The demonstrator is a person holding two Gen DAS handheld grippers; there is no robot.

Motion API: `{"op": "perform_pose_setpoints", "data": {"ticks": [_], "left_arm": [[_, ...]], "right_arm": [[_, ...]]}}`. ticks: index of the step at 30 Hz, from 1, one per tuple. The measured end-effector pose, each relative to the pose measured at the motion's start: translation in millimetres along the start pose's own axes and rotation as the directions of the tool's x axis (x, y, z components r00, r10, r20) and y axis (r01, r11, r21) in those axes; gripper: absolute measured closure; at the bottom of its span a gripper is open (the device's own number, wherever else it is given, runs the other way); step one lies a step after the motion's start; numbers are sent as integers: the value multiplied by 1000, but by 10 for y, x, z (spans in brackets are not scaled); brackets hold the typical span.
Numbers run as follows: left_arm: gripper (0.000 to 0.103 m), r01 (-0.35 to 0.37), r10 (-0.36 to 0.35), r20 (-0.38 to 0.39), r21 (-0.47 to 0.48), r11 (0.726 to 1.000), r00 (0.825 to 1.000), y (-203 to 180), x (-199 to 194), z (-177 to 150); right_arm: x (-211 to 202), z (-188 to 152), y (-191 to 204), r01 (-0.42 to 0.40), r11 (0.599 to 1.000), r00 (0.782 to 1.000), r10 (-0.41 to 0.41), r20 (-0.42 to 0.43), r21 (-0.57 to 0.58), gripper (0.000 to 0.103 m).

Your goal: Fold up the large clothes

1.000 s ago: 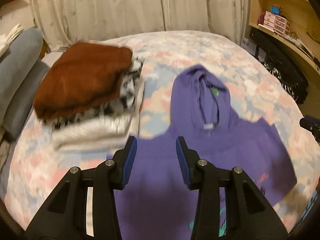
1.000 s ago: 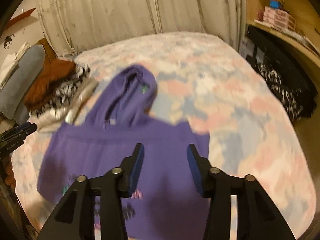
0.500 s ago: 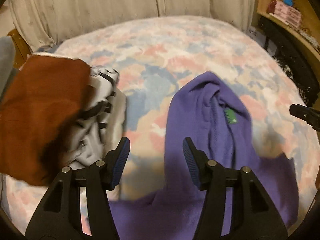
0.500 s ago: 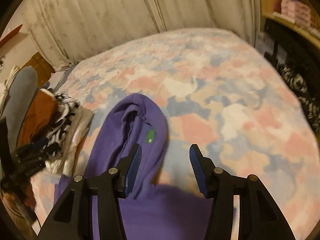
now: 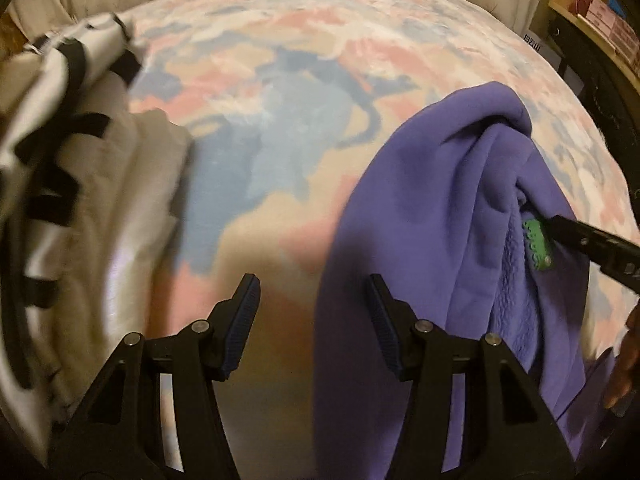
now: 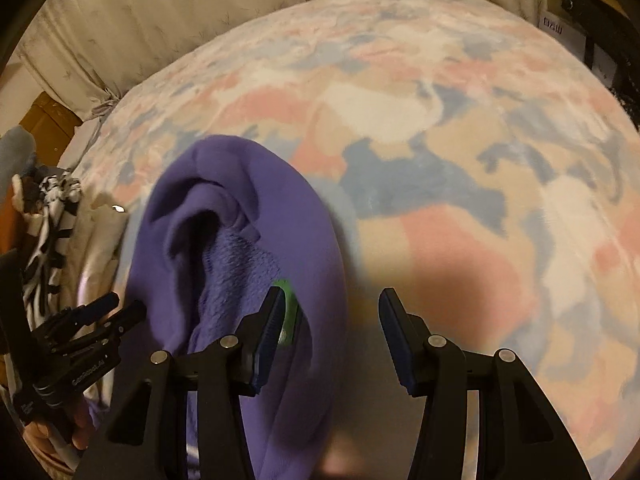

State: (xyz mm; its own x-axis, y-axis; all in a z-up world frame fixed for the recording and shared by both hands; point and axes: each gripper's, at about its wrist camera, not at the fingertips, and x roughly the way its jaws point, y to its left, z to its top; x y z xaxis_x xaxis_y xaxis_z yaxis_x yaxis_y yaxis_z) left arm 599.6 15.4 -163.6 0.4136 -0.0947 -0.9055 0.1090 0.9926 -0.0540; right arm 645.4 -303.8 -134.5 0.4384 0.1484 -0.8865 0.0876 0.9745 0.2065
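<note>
Both tools have descended toward the purple hoodie's hood (image 5: 432, 208); left tool (image 5: 312, 324) gapes, straddling its left edge; right tool (image 6: 328, 336), narrowing, spans its right edge, pinching nothing.

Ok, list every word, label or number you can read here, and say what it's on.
"GenRobot.AI": white print, as best it reads, on the body of the left gripper; its jaws have just opened wider, with nothing between them.
White label, top right: dark letters, too blurred to read.
Green tag in the purple hoodie: no legible text.
Pink boxes, top right: too blurred.
</note>
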Motion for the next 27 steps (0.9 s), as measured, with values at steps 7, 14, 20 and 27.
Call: {"op": "perform_pose_setpoints", "data": {"ticks": [7,14,20,27], "left_arm": [[100,-79,74,89,63,995,993,-274,-142,-15],[100,-108,97,184,48,993,978,-182,-896,-148],[100,-65,59,227,21,998,972,-25,-1616,-516],[100,4,-5,264,4,1000,965,91,-2248,-1352]], "right_arm": [[82,-209,207,40,996,998,-36,58,-73,92],[-755,-444,244,-2,998,985,14,170,-70,94],[-1726,-930,350,-18,989,963,57,263,-147,94],[-2499,-1965,413,-19,978,939,89,333,-207,94]]}}
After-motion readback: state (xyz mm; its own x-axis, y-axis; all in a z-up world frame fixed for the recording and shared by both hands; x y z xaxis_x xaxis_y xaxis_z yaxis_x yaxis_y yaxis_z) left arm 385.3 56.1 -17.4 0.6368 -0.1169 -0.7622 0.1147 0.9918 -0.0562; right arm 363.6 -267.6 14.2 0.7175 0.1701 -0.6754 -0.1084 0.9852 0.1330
